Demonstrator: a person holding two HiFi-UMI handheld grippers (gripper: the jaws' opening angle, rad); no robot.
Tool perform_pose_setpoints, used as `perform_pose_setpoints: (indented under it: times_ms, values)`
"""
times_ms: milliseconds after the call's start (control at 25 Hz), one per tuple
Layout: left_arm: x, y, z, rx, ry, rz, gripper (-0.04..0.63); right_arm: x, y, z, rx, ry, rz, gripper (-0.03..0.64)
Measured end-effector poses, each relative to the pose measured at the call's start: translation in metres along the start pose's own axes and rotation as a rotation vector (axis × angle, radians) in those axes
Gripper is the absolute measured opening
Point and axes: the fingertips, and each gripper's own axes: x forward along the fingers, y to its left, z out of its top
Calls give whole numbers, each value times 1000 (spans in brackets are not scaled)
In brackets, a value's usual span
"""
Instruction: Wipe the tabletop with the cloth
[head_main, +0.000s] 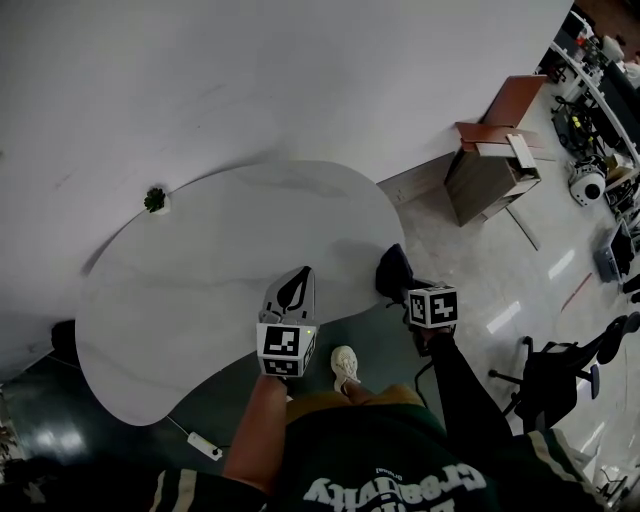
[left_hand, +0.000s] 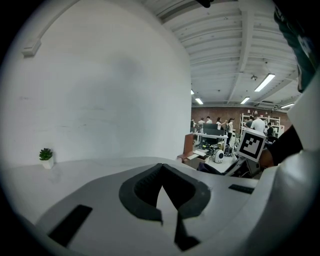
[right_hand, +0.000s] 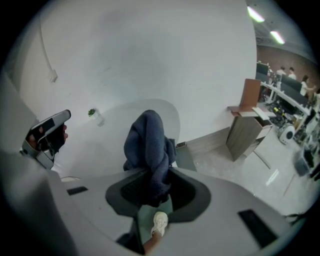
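A white rounded tabletop fills the middle of the head view. The cloth is dark blue and bunched; it hangs from my right gripper just off the table's right front edge. In the right gripper view the cloth stands up between the jaws, which are shut on its lower end. My left gripper hovers over the table's front edge, left of the cloth. Its jaws meet at the tips with nothing between them.
A small potted plant stands at the table's far left rim. A wooden cabinet stands on the floor at the right, an office chair nearer. A white power strip lies on the floor under the table's front edge.
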Motion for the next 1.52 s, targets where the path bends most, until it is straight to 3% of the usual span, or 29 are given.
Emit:
perform_pose_setpoints:
  times_ms: [200,360,600,920,1280,1520]
  values:
    - [-12,5,11,15,-24,16,0,-7,16,10,-35,-45,24,101]
    - [-37,28,31,13,-55,76,0,-14,52,36,-83,-123,94,101]
    - [-107,94,71,-1,-122,256,0,-43,150,97,-199,-326,242,101]
    - [-225,176,120,50,-206,445,0,-105,297,157,-381,-565,379,101]
    - [-342,222,177,118,-340,493,0,-166,431,176,-551,-750,368,106]
    - [-395,246,183,111,-382,495,0,-181,486,165,-560,-796,367,109]
